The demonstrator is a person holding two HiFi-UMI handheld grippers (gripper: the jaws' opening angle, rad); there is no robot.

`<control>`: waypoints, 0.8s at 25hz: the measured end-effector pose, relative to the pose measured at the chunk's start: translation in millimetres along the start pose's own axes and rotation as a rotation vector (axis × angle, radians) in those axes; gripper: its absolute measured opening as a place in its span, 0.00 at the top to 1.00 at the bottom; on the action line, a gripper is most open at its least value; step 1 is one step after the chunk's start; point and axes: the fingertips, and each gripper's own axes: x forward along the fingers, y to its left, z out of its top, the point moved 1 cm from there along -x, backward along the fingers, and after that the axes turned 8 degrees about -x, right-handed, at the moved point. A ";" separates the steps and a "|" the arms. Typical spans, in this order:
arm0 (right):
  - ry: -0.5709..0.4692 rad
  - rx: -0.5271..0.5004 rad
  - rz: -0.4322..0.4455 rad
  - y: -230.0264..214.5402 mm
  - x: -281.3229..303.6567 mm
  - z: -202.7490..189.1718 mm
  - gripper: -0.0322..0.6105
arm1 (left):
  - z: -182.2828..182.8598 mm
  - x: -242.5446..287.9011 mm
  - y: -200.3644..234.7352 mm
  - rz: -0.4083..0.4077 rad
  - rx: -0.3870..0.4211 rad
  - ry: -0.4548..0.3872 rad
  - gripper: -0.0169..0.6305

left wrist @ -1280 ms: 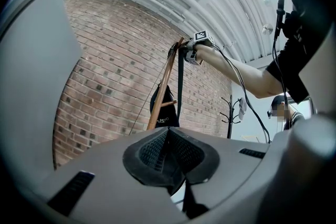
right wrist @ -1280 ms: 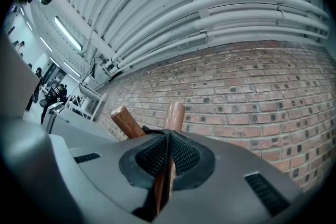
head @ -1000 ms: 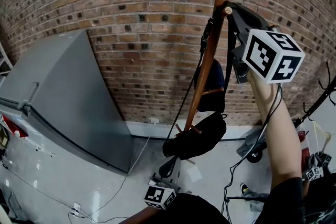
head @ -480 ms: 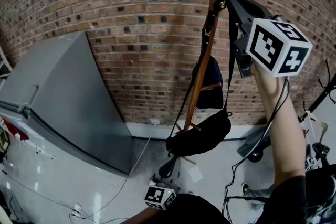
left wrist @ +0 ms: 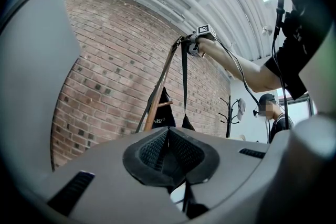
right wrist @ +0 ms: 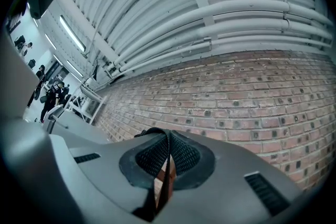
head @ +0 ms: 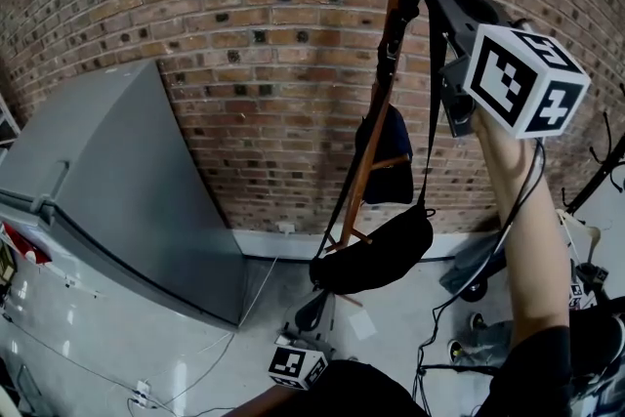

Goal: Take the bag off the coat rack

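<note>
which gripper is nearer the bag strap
Right. The right gripper is clamped on the bag strap atop the coat rack; the left gripper hangs far below, jaws shut.

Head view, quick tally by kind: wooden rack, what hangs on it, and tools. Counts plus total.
wooden coat rack: 1
black bag: 1
dark blue hanging item: 1
tools: 2 (left tool, right tool)
Total: 5
</note>
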 end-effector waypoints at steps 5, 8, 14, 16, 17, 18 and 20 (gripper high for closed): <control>-0.030 -0.010 -0.004 -3.1 -6.9 13.5 0.92 | 0.8 1.3 -0.9 -0.008 0.013 -0.008 0.95; -0.055 -0.032 -0.018 -7.3 -16.7 23.2 0.92 | 1.5 2.4 -1.5 -0.009 0.021 -0.009 0.95; -0.072 -0.006 -0.002 -3.9 -39.1 29.8 0.92 | 2.8 3.3 -8.2 -0.023 0.027 -0.009 0.95; -0.069 0.000 0.000 -1.7 -46.4 25.2 0.92 | 4.1 3.3 -10.9 -0.025 0.023 -0.004 0.95; -0.065 0.003 0.002 -0.5 -49.3 22.5 0.92 | 5.0 3.1 -12.0 -0.026 0.022 -0.005 0.95; -0.060 0.006 0.004 0.7 -51.7 19.4 0.92 | 5.5 3.0 -13.1 -0.027 0.022 -0.005 0.95; -0.049 0.013 0.006 3.0 -56.9 12.2 0.92 | 5.4 2.8 -15.4 -0.026 0.022 0.001 0.95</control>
